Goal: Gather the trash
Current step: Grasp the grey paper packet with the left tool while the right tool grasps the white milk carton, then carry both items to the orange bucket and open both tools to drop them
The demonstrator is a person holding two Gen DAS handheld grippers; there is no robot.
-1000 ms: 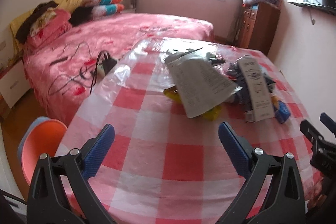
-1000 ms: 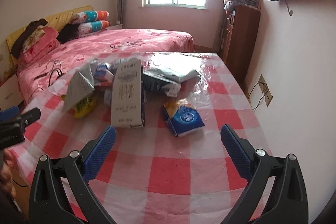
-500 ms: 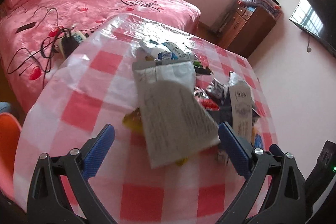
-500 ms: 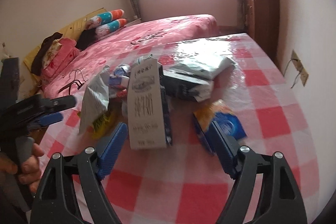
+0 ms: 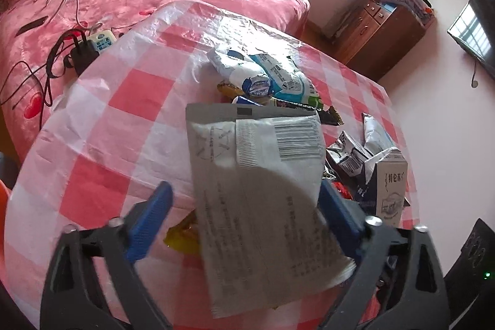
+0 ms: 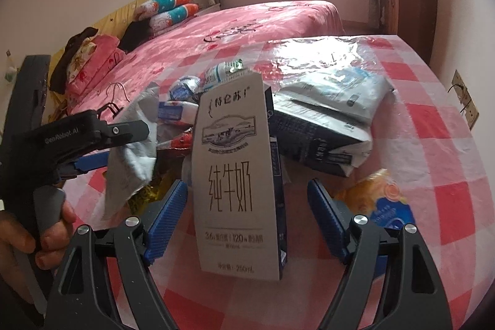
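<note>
A red-checked counter [image 6: 433,144] beside a pink bed [image 6: 247,20] carries a "纯牛奶" carton [image 6: 235,175] between the released, narrowing right claw [image 6: 247,215]; the left claw [image 5: 244,215], likewise unclenched and narrowing, straddles a grey mailer [image 5: 263,190].

A heap of trash lies on the table [image 6: 433,144], the bed [image 6: 263,20] behind it. The carton [image 6: 235,175] stands at the heap's front, a bag [image 5: 260,190] to its left, a flattened box [image 6: 318,138] behind to its right, a pouch [image 6: 383,203] right of it, bottles [image 5: 256,73] farther back.
</note>
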